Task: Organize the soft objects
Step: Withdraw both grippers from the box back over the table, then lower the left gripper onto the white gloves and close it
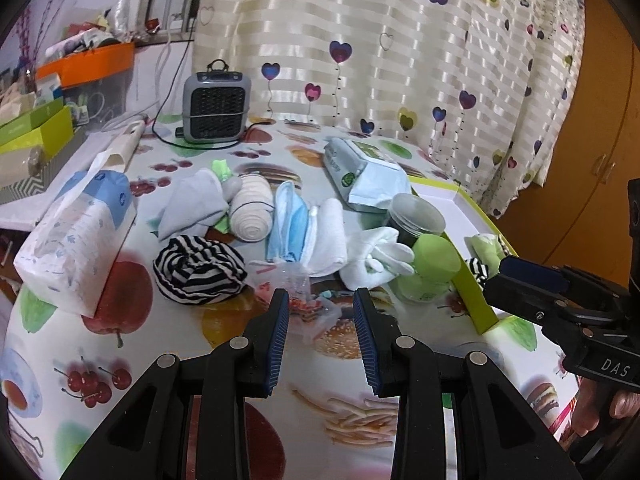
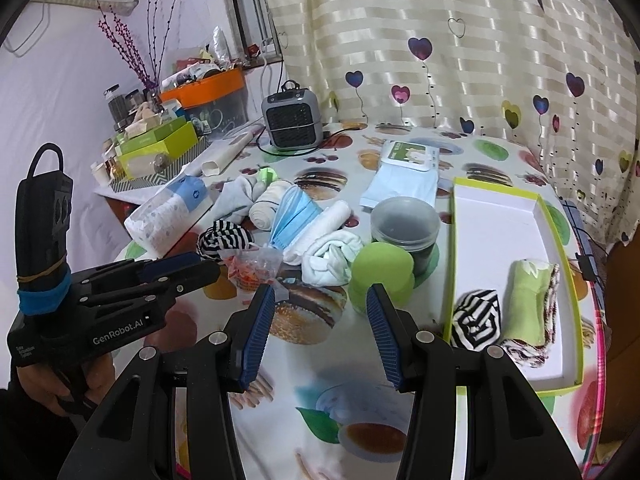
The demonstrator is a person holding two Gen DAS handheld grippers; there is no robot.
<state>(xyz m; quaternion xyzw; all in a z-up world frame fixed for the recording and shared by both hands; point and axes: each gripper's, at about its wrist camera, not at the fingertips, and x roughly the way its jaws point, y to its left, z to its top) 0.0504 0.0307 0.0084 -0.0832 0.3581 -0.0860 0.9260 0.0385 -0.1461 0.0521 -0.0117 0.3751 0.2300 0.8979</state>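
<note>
Tablecloth (image 2: 352, 364): white, printed with burgers, red apples, cherries, fries, green fruit.
Curtain (image 1: 400, 40): cream satin stripes, purple, pink and yellow hearts on thin stems.
Tray (image 2: 496, 240), right: white inside, lime-green rim.
In the tray: black-and-white striped bundle (image 2: 478, 318); pale green cloth roll (image 2: 528, 300) with a dark red-and-white patterned edge.
Centre pile: blue face masks (image 1: 286, 224), white towel roll (image 1: 330, 236), white gloves (image 1: 380, 256), cream bandage roll (image 1: 252, 212), grey-white sock (image 1: 192, 204).
Near left: black-and-white striped cloth (image 1: 198, 270).
Tissue pack (image 1: 76, 236): white, blue top.
Jar (image 2: 404, 232): dark, grey lid.
Cup (image 2: 380, 276): lime green.
Heater (image 1: 216, 106), far: grey.
Gripper pads (image 1: 280, 340): blue on black.
</note>
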